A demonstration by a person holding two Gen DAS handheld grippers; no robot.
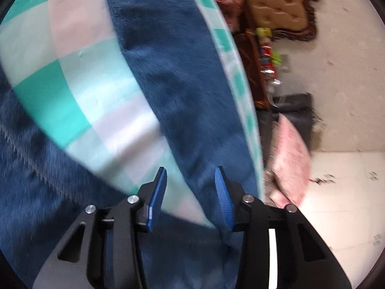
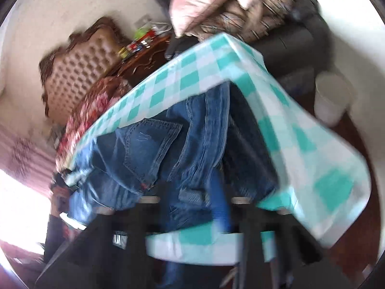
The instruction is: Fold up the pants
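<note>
Blue denim pants (image 1: 173,72) lie on a table with a teal and white checked cloth (image 1: 79,48). In the left wrist view one leg runs up the frame and more denim fills the lower left. My left gripper (image 1: 190,192) is open just above the leg, with cloth between its blue pads (image 1: 156,202). In the right wrist view the pants (image 2: 168,144) show a back pocket and waistband, bunched near the table's front edge. My right gripper (image 2: 192,202) is blurred; denim lies across its fingers, and I cannot tell whether it is shut.
The checked table (image 2: 240,67) ends at the right in the left wrist view. Beyond it are a pink cushion (image 1: 288,159), a dark box (image 1: 296,110), a tufted brown headboard (image 1: 276,4) and a white bucket (image 2: 334,96).
</note>
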